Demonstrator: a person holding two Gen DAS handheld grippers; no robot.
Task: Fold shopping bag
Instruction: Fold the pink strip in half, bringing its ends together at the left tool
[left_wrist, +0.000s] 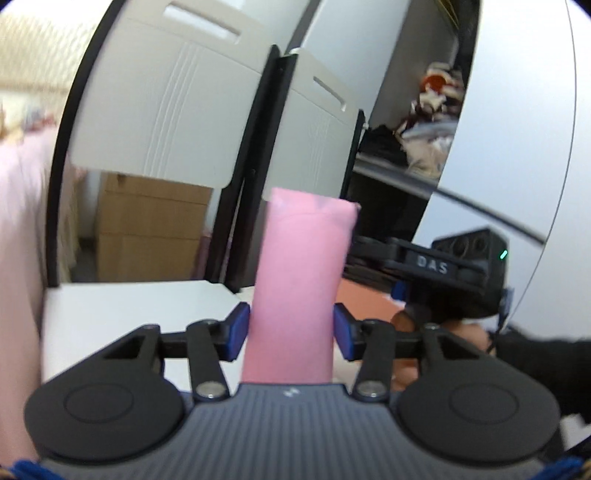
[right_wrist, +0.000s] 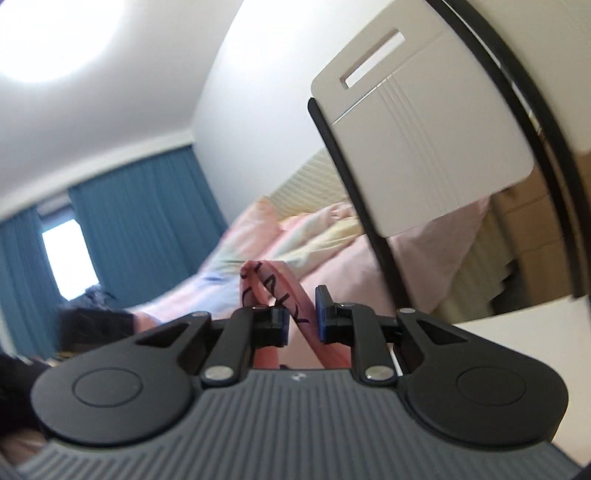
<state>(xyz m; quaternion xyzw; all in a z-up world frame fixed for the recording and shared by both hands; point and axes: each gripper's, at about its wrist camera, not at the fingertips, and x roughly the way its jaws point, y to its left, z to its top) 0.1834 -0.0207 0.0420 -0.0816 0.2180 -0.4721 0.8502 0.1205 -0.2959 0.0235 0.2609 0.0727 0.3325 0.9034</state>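
Blue pads (left_wrist: 240, 330) of the left tool (left_wrist: 291, 330) squeeze the pink bag (left_wrist: 301, 280), which stands upright above the white table (left_wrist: 129, 306). Right tool (right_wrist: 302, 323) pinches the bag's handles (right_wrist: 275, 291), bed (right_wrist: 332, 240) beyond.

"DAS" on right hand-held gripper (left_wrist: 373, 291)

White chair backs (left_wrist: 173, 110) probably crowd the front; table (left_wrist: 122, 306) surface left lies open.
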